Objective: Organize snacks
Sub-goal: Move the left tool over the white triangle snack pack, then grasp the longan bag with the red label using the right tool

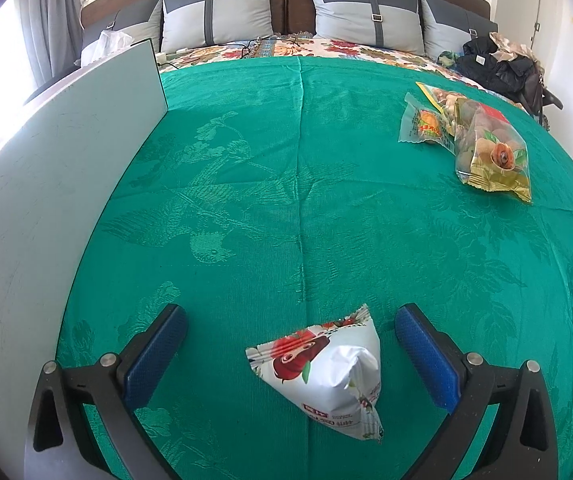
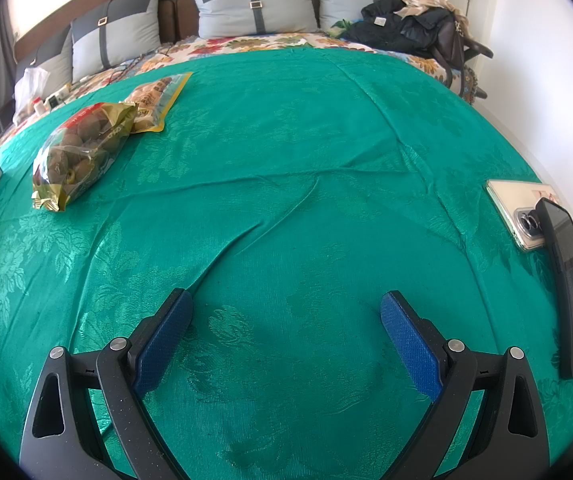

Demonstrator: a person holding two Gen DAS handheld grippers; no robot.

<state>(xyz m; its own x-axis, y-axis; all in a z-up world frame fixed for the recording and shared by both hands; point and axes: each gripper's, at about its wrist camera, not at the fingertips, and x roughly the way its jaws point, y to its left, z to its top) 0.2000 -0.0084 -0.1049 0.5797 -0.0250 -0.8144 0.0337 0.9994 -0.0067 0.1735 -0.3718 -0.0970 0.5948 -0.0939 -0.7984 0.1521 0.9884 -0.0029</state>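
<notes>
A white snack packet with red fruit print [image 1: 326,372] lies on the green bedspread [image 1: 286,180] between the fingers of my left gripper [image 1: 290,320], which is open and not touching it. Far right lie a small clear packet with an orange snack [image 1: 424,126], a gold bag of round brown snacks [image 1: 494,152] and a yellow-edged bag [image 1: 442,98] under it. In the right wrist view the gold bag [image 2: 82,148] and yellow-edged bag [image 2: 158,96] lie at the far left. My right gripper [image 2: 286,304] is open and empty over bare cloth.
A pale flat board [image 1: 46,200] stands along the left. Two phones [image 2: 522,212] [image 2: 570,292] lie at the right edge. Pillows [image 1: 218,16], dark clothes [image 1: 498,64] and a white plastic bag [image 1: 104,44] are at the head of the bed.
</notes>
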